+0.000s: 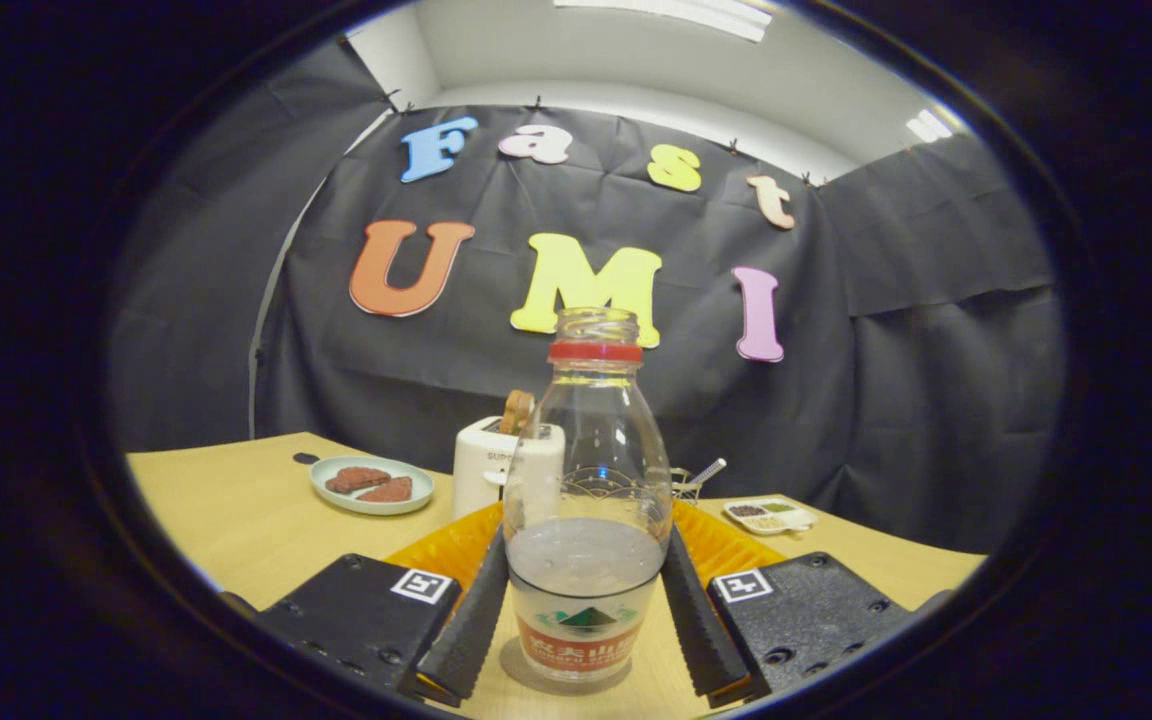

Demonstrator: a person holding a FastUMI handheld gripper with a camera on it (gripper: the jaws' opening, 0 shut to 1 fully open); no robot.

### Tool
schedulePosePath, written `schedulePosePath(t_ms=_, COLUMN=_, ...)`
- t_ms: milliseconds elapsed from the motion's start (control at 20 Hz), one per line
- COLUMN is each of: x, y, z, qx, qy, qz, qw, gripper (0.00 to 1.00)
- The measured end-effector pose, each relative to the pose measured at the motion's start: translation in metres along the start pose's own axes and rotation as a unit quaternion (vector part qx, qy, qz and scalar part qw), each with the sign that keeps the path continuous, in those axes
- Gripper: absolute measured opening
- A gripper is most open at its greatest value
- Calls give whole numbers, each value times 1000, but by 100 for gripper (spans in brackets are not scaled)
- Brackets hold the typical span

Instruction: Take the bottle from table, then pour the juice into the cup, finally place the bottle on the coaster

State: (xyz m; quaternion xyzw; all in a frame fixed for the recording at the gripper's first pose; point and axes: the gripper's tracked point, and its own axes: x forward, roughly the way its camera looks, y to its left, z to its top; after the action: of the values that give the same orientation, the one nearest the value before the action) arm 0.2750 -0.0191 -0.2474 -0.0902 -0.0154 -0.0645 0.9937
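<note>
Currently the gripper [584, 620] jaws clamp the clear uncapped glass bottle [587, 500], upright on the near wooden desk [236, 520]. Risk: smooth glass may slip during lifting, spilling juice.

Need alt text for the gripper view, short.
The gripper has its two fingers pressed on either side of a clear, capless plastic bottle with a red neck ring, standing upright on a wooden table and partly filled with pale juice. Beyond it sit an orange tray, a white toaster and a pale plate of biscuits.
</note>
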Motion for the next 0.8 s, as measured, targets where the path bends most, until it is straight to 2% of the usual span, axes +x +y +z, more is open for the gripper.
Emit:
schedulePosePath(t_ms=350, x=10, y=8, z=-18, qx=25, qy=31, qz=22, qw=999, gripper=81)
schedulePosePath(t_ms=800, x=20, y=-9, z=-38, qx=76, qy=70, qz=17, qw=994, gripper=83)
